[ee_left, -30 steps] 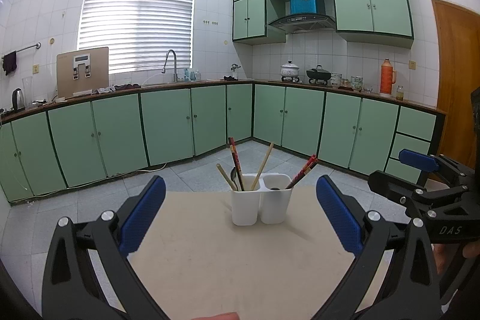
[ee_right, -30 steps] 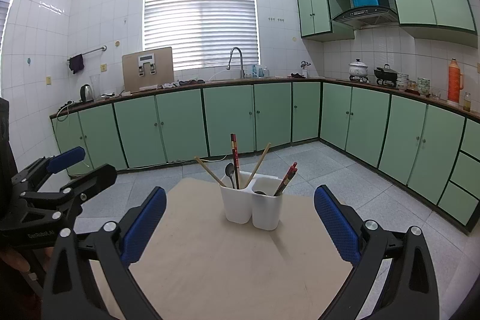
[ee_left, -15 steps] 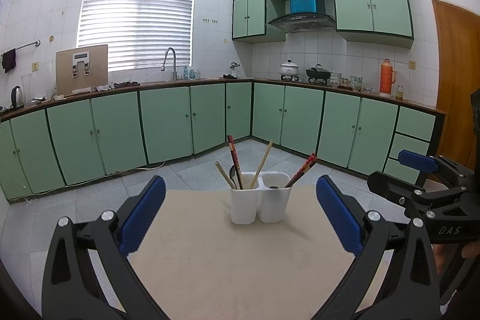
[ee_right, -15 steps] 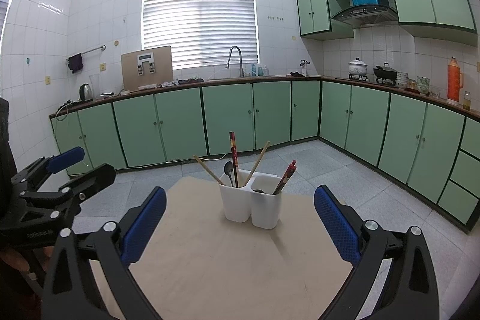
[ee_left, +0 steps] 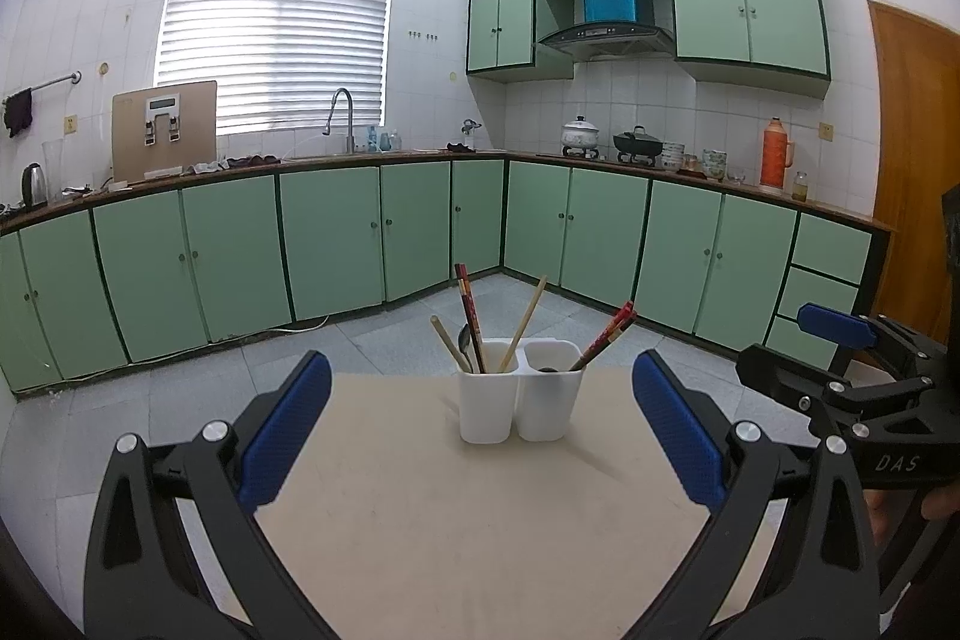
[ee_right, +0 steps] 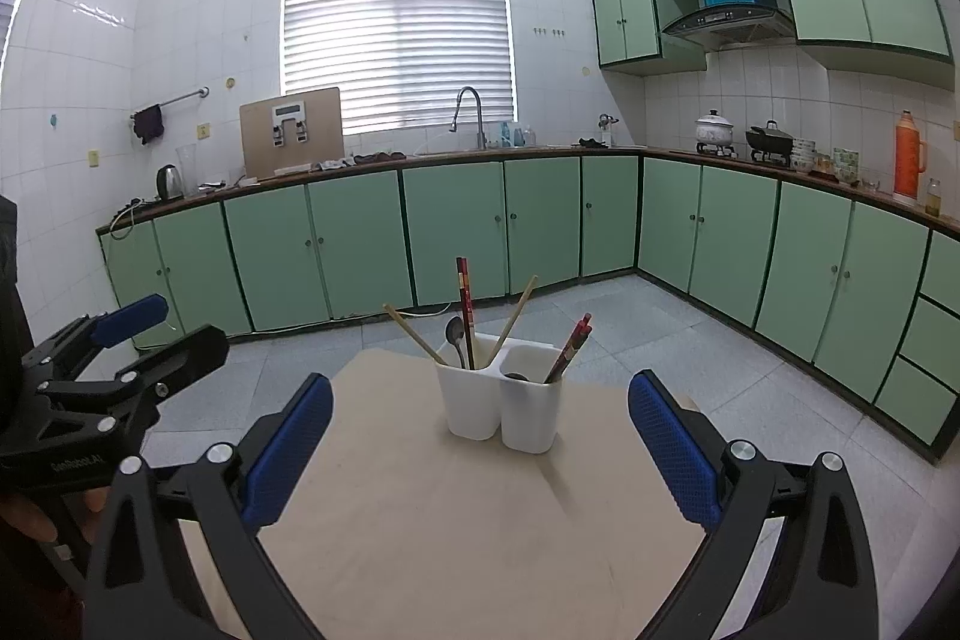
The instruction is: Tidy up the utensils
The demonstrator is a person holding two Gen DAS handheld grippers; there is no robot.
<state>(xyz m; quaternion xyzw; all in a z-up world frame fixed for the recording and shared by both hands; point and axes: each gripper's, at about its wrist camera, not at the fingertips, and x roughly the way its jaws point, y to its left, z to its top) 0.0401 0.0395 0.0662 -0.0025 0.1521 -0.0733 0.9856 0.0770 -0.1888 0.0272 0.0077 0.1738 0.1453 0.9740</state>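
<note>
White two-cup utensil holder [ee_left: 519,403] sits on the beige table [ee_left: 480,520], toward the far edge, roughly centred. Left cup of the holder: two pale wooden chopsticks [ee_left: 523,325] leaning apart, a dark red chopstick pair [ee_left: 469,313] near upright, a metal spoon [ee_left: 464,340] bowl-up. Right cup of the holder: red patterned chopsticks [ee_left: 606,334] leaning out to the right, plus something dark low inside at the rim, can't tell what.

Left gripper [ee_left: 480,436] is near side of the holder, well short of it, jaws spread wide, nothing between the blue pads. Right gripper [ee_right: 480,442] same: near side of the holder, wide open, empty, holder framed between its fingers. Each gripper shows at the edge of the other's view, so they flank the holder side by side. Neither touches the holder or any utensil.

Progress, judged: no loose utensils on the table surface around the holder, everything visible is already in a cup. So either collection is done, or sorting by type remains, since the left cup mixes chopsticks with a spoon and the red pairs are split across cups. Likely left to do: regroup between cups. No grasp begun.

Beyond the holder: tiled floor, green cabinets [ee_left: 336,238], counter with sink tap, window blinds.
</note>
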